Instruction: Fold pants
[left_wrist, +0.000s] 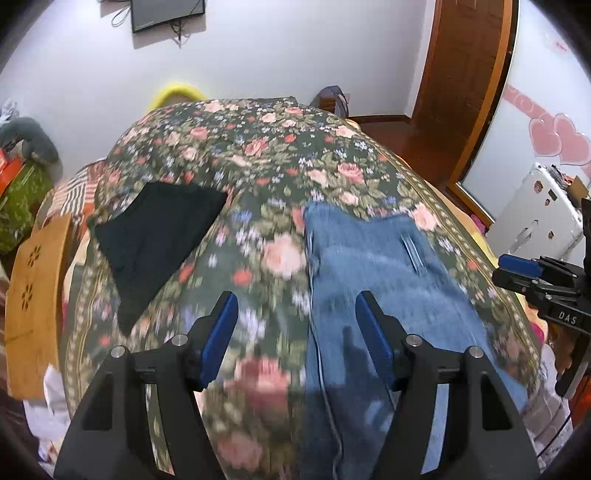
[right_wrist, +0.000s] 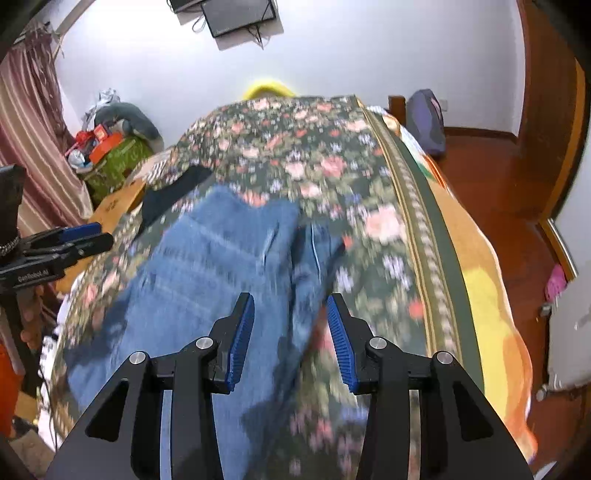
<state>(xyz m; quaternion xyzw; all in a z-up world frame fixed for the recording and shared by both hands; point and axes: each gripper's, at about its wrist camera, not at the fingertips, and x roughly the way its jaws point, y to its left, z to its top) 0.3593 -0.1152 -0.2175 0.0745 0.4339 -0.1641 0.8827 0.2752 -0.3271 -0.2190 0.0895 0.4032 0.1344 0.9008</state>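
Blue jeans (left_wrist: 376, 295) lie stretched out on a flowered bedspread (left_wrist: 258, 166), waist end toward me. My left gripper (left_wrist: 295, 314) is open and empty above the jeans' left edge. In the right wrist view the jeans (right_wrist: 207, 266) fill the left middle. My right gripper (right_wrist: 290, 317) is open and empty above their right edge. Each gripper shows at the side of the other's view: the right gripper (left_wrist: 517, 269) and the left gripper (right_wrist: 92, 236). Both views are blurred by motion.
A folded black garment (left_wrist: 155, 236) lies on the bedspread to the left of the jeans. A wooden board (left_wrist: 33, 302) stands at the bed's left side. A white appliance (left_wrist: 539, 218) and a wooden door (left_wrist: 465, 74) are on the right. Red-brown floor (right_wrist: 498, 192) runs beside the bed.
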